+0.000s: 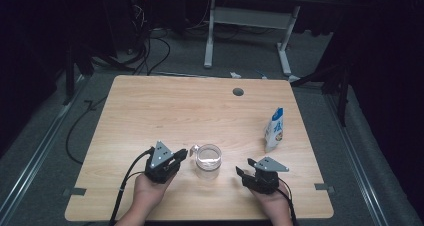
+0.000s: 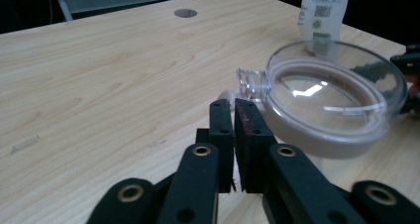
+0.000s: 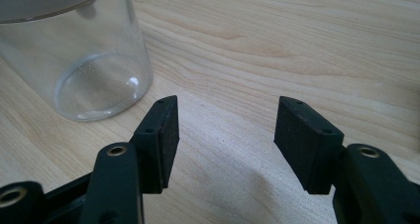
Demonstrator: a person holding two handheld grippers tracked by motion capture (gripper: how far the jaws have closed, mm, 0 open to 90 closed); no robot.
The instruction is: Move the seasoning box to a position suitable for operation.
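Glass jar (image 1: 208,161) stands near the counter's (image 1: 165,106) front edge between both grippers. Left gripper (image 2: 234,116), jaws together, sits just beside the lid tab; right gripper (image 3: 225,130) waits, jaws apart. Next, I'd say: brace the jar, lift the lid.

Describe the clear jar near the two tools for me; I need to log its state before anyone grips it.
The jar is a clear cylinder, glass or plastic by its look, standing upright on the wooden table between the two tools. It appears empty. A round transparent lid sits on top, with a small clear tab sticking out toward the left tool, whose shut jaws stop just short of it. The right tool is open beside the jar's base, apart from it.
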